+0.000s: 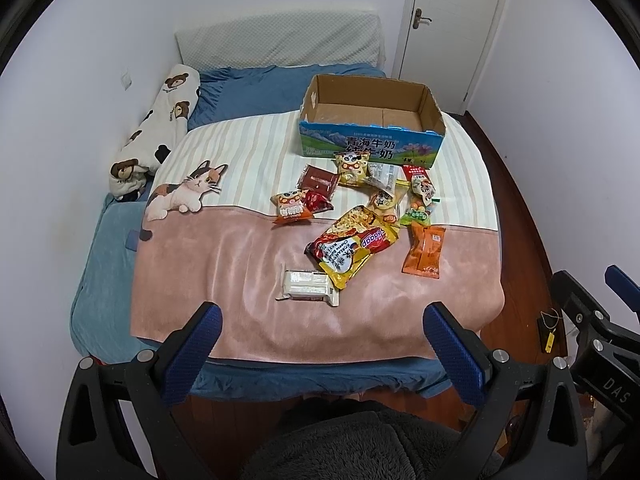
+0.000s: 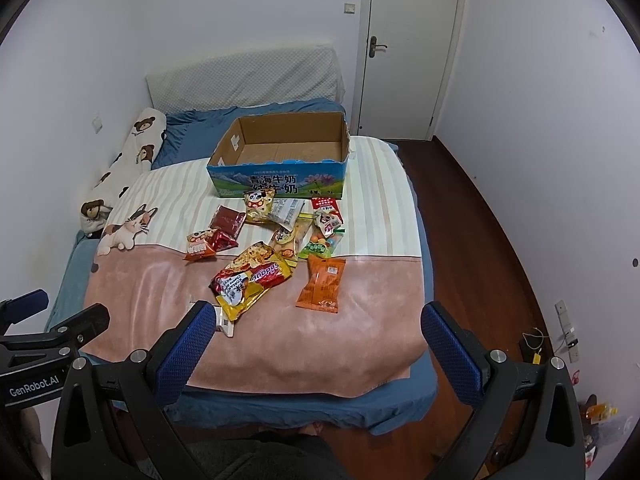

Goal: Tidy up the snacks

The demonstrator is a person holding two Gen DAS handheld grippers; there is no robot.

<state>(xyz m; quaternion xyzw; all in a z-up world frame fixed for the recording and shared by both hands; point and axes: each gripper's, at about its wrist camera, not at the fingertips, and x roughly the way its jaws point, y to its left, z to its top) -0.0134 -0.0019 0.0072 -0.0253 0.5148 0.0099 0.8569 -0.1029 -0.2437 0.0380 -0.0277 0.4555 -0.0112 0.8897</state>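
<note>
1. Bed [image 1: 248,92]: covered in blue sheets, it filled the middle of both views, with a white door [image 2: 408,52] behind it at the far right.
2. Blanket [image 1: 224,264]: pink near the cameras and cream-striped farther back, it lay over the bed and bore a cat picture [image 1: 188,192] at its left.
3. Cardboard box [image 1: 372,136]: open-topped with a blue printed front, it sat on the striped part of the blanket; its inside showed only bare cardboard.
4. Left tongs [image 1: 322,336] and right tongs [image 2: 318,336]: each pair was spread wide over the near edge of the bed, holding nothing. The right tongs also showed at the right edge of the left view.
5. Snacks [image 1: 360,208]: the packets lay scattered on the blanket, in front of the box and outside it.
6. Yellow-and-red noodle packet [image 1: 352,244]: the largest packet, it lay near the middle of the heap.
7. Orange packet [image 1: 425,251]: it lay flat to the right of the noodle packet.
8. White packet [image 1: 308,285]: nearest the left tongs, it touched the noodle packet's lower corner; in the right view a tong finger [image 2: 184,356] partly hid it.
</note>
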